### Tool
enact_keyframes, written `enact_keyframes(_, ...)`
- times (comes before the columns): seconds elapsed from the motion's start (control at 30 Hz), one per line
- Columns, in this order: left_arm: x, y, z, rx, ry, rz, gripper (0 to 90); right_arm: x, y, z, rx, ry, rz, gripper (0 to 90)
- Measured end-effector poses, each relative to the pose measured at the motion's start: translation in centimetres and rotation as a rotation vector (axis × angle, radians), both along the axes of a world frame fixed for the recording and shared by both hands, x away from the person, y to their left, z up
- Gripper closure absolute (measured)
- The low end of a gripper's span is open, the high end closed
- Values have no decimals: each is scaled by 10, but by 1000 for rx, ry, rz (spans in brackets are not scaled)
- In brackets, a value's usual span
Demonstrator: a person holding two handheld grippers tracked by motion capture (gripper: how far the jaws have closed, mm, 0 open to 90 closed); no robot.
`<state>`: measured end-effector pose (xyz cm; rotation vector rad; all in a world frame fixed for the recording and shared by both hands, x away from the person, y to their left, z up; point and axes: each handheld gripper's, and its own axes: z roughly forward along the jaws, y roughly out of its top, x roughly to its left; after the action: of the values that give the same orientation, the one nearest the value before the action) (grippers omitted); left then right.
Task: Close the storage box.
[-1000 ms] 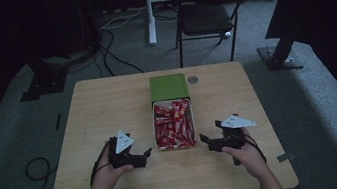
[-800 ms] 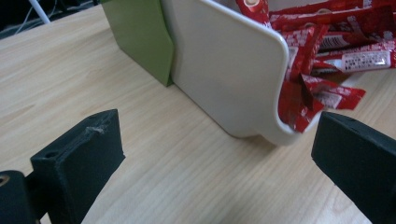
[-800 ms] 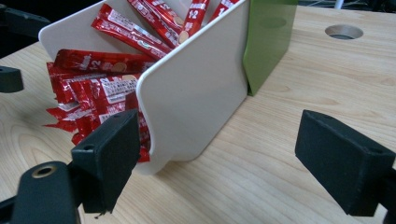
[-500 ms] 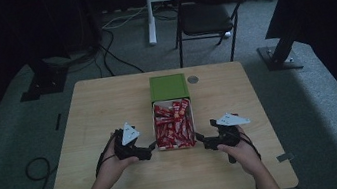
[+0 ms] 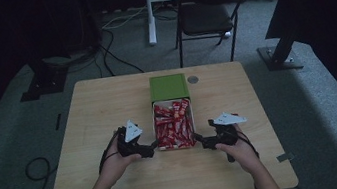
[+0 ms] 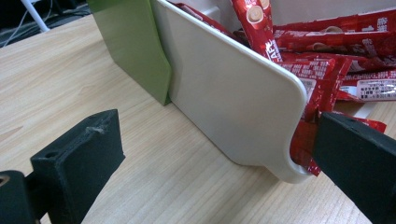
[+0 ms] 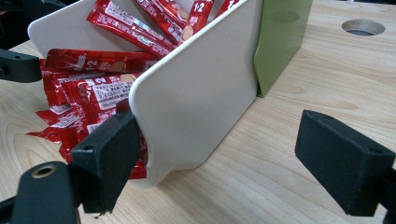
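Many red snack sachets (image 5: 174, 124) lie heaped in a white open box (image 5: 193, 130) near the middle of the wooden table (image 5: 97, 105), toward the person's side. The box's near end is open, and a few sachets spill out over its near edge onto the tabletop. A green lid or sleeve (image 5: 169, 86) sits at the far end of the box, touching it. In the left gripper view the sachets (image 6: 336, 70) show printed labels and a picture of a round biscuit, and the white box wall (image 6: 233, 98) runs slantwise with the green part (image 6: 133, 44) behind it.

The left gripper (image 5: 150, 150) rests at the box's near left corner, held by the left hand (image 5: 115, 160). Its jaws stand wide apart: one is over bare wood outside the wall, the other is on the inner side, at the spilled sachets. They straddle the rounded corner of the wall without clamping it.

The right gripper (image 5: 203, 143) is at the near right corner, held by the right hand (image 5: 237, 147). In the right gripper view its jaws also stand wide apart, one just inside the box wall (image 7: 201, 93) against the sachets (image 7: 88, 88), the other over bare table outside.

A round cable hole (image 5: 193, 79) lies in the tabletop just right of the green part. Beyond the table stands a dark folding chair (image 5: 207, 10) on grey carpet.
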<state>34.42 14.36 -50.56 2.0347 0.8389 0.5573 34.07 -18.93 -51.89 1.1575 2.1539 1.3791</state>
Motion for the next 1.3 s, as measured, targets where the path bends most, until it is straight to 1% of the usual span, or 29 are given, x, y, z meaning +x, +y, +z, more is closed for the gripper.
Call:
enact_keyframes(0.13, 2, 1, 0, 3, -3, 16, 27, 1, 1, 1, -3, 2, -1, 138)
enact_keyframes(0.3, 3, -1, -2, -1, 5, 12, 27, 2, 1, 1, -7, -1, 0, 136)
enact_keyframes(0.4, 4, -2, -1, -1, 9, 9, 27, 2, 1, 1, 1, 4, -3, 137)
enact_keyframes(0.63, 7, -1, -2, -1, 7, 27, 27, 3, 2, 2, -6, -1, -3, 137)
enact_keyframes(0.9, 13, -3, -2, 3, 15, 21, 27, 5, 2, 2, -9, -2, -8, 137)
enact_keyframes(0.97, 14, -4, -2, -2, 17, 21, 27, 5, 1, 2, -6, 0, -12, 137)
enact_keyframes(1.23, 17, -6, -1, 7, 17, 16, 27, 8, 0, 2, -1, 0, -27, 139)
enact_keyframes(1.3, 18, -6, -1, 2, 16, 19, 27, 9, 0, 1, 2, 2, -28, 139)
